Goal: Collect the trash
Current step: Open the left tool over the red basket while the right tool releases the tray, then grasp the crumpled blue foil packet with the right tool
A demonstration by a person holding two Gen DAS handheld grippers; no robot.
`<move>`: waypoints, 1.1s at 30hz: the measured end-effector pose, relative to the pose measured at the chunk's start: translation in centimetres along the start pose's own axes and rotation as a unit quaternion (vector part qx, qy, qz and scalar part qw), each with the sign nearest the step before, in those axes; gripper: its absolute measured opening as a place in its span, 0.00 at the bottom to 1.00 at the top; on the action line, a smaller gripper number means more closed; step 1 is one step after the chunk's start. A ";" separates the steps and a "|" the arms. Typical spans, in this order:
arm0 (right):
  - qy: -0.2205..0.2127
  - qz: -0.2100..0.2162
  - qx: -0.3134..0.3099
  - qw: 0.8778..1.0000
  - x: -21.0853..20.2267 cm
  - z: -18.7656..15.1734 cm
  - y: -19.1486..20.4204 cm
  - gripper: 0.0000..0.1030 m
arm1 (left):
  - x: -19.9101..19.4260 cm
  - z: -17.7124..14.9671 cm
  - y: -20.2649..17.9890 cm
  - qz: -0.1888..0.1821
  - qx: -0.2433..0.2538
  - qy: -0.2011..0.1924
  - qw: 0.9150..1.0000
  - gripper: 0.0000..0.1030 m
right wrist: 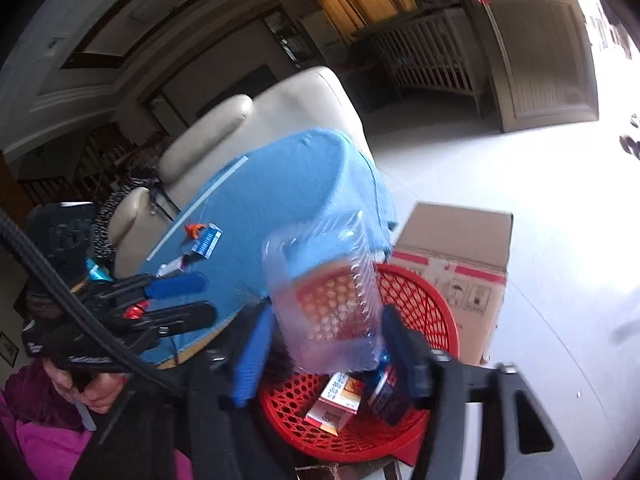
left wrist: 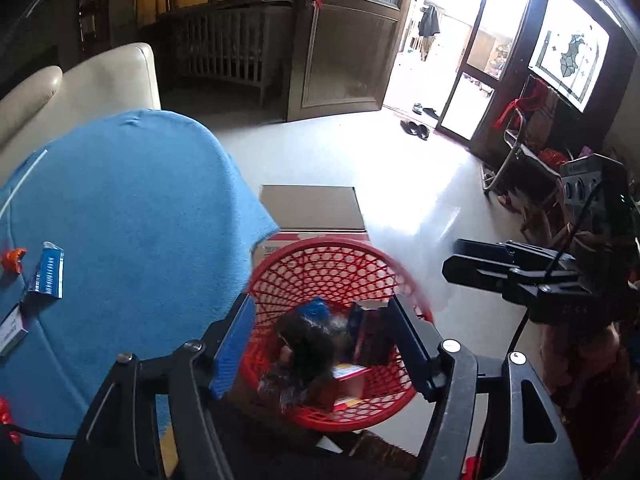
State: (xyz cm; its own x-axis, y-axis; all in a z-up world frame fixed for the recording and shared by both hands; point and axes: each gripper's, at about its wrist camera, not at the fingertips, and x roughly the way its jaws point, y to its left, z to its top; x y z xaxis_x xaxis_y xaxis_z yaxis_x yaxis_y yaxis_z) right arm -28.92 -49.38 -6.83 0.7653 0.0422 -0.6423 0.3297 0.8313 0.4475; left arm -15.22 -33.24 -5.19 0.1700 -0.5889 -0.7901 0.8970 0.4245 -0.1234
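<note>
A red mesh basket [left wrist: 340, 264] stands on the floor beside the blue-clothed table [left wrist: 132, 208] and holds several boxes and wrappers. My left gripper [left wrist: 320, 320] hangs open over it; a dark crumpled wrapper [left wrist: 308, 348], blurred, lies loose below the pads in the basket. In the right wrist view, a clear plastic cup [right wrist: 324, 288] sits blurred between the spread pads of my right gripper [right wrist: 328, 320], above the basket [right wrist: 424, 312]; I see no pad pressing it. On the table lie a blue packet [left wrist: 48, 272], an orange wrapper [left wrist: 14, 260] and a white box [left wrist: 12, 332].
A cardboard box [left wrist: 312, 208] stands right behind the basket. A cream sofa [left wrist: 100, 76] backs the table. A person's hand [right wrist: 92, 392] holds the left gripper [right wrist: 200, 302] near the table edge. The right gripper [left wrist: 456, 260] shows at the basket's right. Pale floor stretches toward an open door [left wrist: 432, 40].
</note>
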 end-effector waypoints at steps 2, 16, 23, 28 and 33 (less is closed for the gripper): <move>0.006 -0.005 0.011 1.000 0.4 -0.1 -0.4 0.65 | -0.9 -0.4 0.8 0.013 0.001 -0.006 1.000 0.67; 0.046 0.102 -0.025 0.993 8.7 4.4 9.4 0.65 | -14.9 -12.0 19.0 0.267 -0.131 -0.065 0.952 0.69; 0.157 0.135 -0.037 0.978 21.7 6.7 19.7 0.65 | -19.7 -17.8 29.1 0.334 -0.219 -0.062 0.915 0.71; 0.177 0.094 -0.060 0.978 28.4 8.1 24.6 0.65 | -19.2 -19.8 31.7 0.288 -0.259 -0.065 0.920 0.71; 0.192 0.060 -0.198 0.959 31.5 7.6 29.1 0.66 | -18.2 -20.1 32.9 0.268 -0.264 -0.068 0.924 0.71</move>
State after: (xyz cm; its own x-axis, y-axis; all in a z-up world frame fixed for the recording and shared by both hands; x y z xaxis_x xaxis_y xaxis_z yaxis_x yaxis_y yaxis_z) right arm 8.96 -28.01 -9.31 0.4988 0.2891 -0.8171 -0.0430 0.9498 0.3099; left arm 2.97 5.27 -6.98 0.6142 -0.2621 -0.7443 0.3510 0.9355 -0.0398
